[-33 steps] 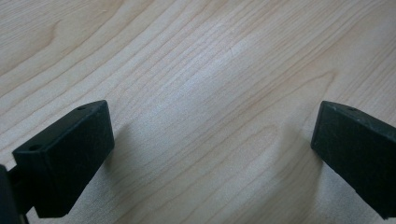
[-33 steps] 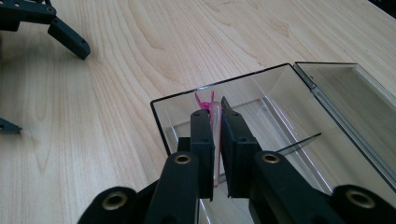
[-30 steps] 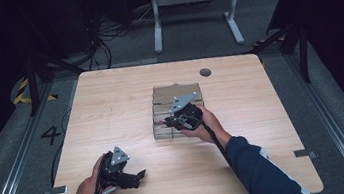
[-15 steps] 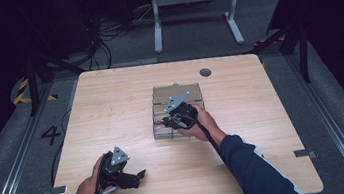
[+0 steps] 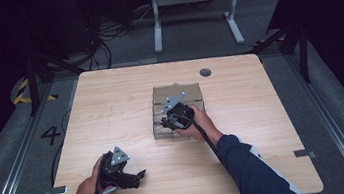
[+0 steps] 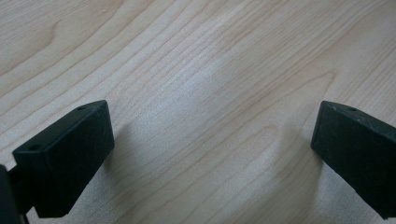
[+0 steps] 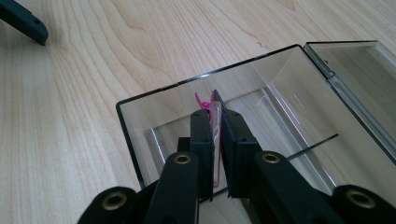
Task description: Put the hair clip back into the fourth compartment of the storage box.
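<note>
Right gripper (image 7: 215, 122): clamped on pink clip (image 7: 211, 108), over clear box (image 7: 140, 121). Left gripper (image 6: 212, 140): jaws wide apart, empty, low over wooden tabletop (image 5: 112, 115).

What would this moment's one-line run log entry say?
left gripper: open, near table | right gripper: shut on pink piece, over clear box

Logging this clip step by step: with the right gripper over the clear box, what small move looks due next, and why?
Probably lower a little and open. The right gripper is shut on a thin pink piece, held inside the open clear box, seemingly above its floor. The left gripper rests open on the table, away from the box.
</note>
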`<state>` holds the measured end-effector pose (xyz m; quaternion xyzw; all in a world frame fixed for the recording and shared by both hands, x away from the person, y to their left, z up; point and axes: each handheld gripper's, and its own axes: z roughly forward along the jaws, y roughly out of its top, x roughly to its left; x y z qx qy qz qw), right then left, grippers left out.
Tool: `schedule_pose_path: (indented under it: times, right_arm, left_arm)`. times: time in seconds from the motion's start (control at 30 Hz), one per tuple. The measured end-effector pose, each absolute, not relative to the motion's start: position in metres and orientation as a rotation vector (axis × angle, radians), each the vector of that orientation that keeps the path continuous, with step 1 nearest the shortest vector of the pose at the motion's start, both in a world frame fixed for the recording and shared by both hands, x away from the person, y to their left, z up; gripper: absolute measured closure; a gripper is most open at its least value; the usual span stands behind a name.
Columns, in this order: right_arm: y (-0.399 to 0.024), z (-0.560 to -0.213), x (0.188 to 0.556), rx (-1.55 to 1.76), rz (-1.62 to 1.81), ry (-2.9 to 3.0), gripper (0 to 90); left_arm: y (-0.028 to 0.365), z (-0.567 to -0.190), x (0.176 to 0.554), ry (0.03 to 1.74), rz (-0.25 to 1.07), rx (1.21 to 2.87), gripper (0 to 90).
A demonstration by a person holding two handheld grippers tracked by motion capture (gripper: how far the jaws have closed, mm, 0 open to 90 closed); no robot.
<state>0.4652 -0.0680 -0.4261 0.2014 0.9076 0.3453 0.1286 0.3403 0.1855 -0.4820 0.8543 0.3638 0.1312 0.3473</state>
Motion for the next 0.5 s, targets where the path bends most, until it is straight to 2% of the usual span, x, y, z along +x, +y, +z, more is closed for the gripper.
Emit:
schedule_pose_path:
  times: [0.5]
  right_arm:
    - [-0.0676,-0.4277,0.4644,0.590,1.014,2.634,84.2]
  left_arm:
    - [0.1856,-0.4820,0.3403,0.943,0.340,2.216,0.0]
